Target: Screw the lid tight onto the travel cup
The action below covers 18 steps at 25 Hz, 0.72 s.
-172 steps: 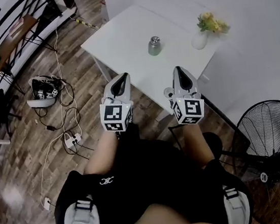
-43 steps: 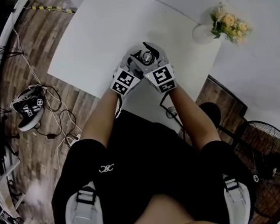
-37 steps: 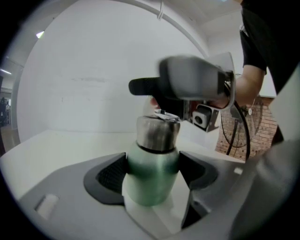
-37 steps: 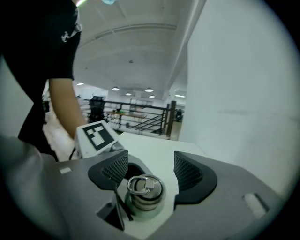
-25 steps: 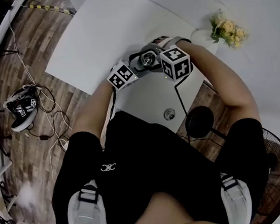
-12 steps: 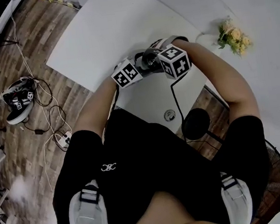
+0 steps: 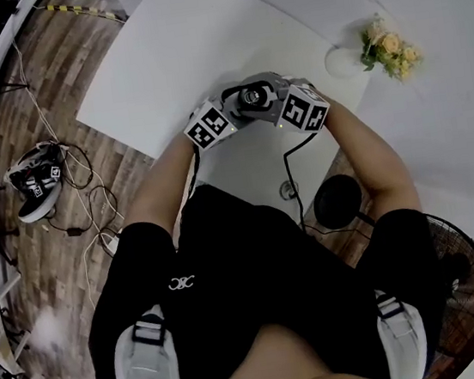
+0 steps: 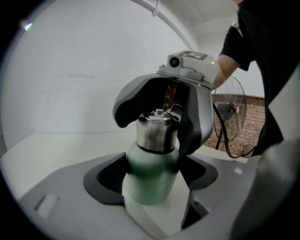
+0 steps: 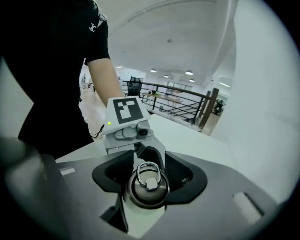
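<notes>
The travel cup, with a green body [image 8: 151, 176] and a steel lid [image 8: 157, 132], stands on the white table [image 7: 176, 54]. My left gripper [image 8: 152, 187] is shut on the green body low down. My right gripper [image 9: 146, 187] comes down from above. Its jaws are closing on the lid [image 9: 147, 185], one at each side, and the pads meet its rim. The lid's ring lies flat on top. In the head view both grippers crowd the cup [image 7: 251, 97], the left gripper [image 7: 240, 110] from the left and the right gripper [image 7: 265, 94] from the right.
A white vase of flowers [image 7: 378, 40] stands at the table's far right corner. On the wooden floor, cables and a headset [image 7: 37, 180] lie at the left. A fan [image 7: 465, 276] and a round black base [image 7: 336, 201] are at the right.
My right forearm has swung down from the far side toward my body, turning the right gripper over the lid. The left gripper and the cup have stayed where they were.
</notes>
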### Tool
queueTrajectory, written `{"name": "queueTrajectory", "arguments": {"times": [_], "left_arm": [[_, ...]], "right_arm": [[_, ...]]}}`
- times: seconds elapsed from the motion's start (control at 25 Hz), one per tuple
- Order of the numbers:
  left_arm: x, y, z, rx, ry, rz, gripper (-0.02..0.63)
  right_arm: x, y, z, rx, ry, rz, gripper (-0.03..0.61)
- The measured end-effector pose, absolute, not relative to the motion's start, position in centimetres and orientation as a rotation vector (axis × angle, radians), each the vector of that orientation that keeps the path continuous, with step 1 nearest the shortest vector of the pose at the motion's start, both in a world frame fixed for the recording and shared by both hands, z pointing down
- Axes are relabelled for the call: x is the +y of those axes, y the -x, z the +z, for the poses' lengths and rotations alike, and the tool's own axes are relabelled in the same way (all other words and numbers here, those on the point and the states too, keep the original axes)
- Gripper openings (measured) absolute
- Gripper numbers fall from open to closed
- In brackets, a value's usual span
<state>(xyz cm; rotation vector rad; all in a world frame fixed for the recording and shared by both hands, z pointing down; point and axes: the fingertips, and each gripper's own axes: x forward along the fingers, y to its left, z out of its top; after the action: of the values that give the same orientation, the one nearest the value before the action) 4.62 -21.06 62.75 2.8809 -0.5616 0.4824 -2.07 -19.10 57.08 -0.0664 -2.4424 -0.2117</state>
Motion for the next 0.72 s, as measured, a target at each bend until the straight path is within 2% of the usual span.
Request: {"name": "queueTrajectory", "arguments": {"times": [0.56, 0.72], "left_arm": [[-21.2, -4.5, 63.3, -0.647, -2.837, 0.449, 0.405], [-21.4, -4.3, 63.3, -0.68, -2.838, 0.438, 0.405]], "right_arm": [[-22.5, 1.4, 54.6, -2.589, -0.854, -0.143, 0.206], [-23.4, 1.4, 54.5, -2.541, -1.001, -0.093, 0.186]]}}
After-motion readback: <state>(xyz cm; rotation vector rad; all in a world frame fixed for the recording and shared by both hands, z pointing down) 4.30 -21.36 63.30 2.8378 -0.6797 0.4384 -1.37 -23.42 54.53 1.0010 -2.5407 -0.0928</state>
